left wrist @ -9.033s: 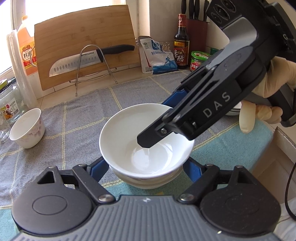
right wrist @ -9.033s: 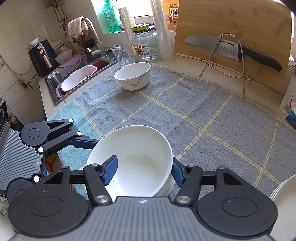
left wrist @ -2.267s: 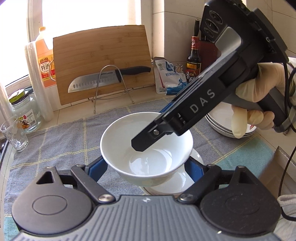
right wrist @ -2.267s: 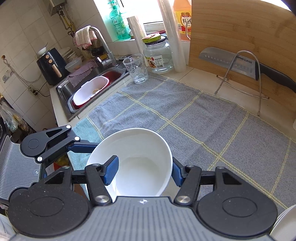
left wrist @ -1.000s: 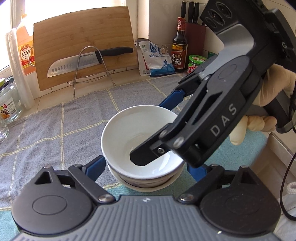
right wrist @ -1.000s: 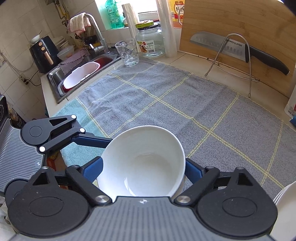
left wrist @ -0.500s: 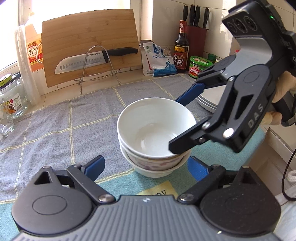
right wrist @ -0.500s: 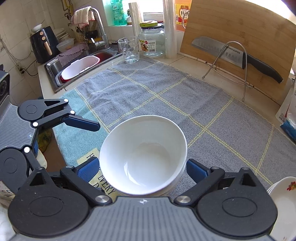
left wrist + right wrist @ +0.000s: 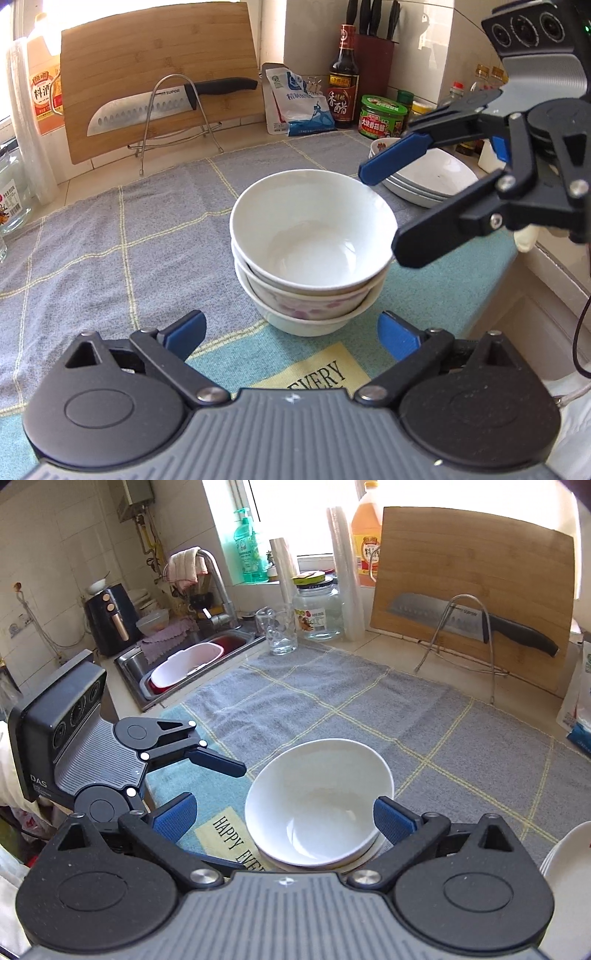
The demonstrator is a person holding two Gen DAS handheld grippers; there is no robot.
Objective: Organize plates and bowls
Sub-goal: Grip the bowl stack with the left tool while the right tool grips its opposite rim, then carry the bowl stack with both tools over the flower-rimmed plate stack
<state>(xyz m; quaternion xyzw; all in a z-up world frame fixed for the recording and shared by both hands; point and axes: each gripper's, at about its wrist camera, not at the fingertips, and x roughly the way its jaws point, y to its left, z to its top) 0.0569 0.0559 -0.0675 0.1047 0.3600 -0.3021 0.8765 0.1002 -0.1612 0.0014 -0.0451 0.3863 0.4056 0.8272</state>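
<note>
The bowls [image 9: 310, 251] sit nested on the towel [image 9: 110, 236] on the tabletop, stacking apparently done. My left tool [image 9: 291, 334] and right tool [image 9: 284, 818] both gape empty beside them. Next I'd check the plates [image 9: 428, 181] need nothing.

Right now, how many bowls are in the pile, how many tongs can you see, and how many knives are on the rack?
Bowls in the stack: 3
Tongs: 2, the left tongs and the right tongs, both open
Knife on the rack: 1
Total: 6
</note>
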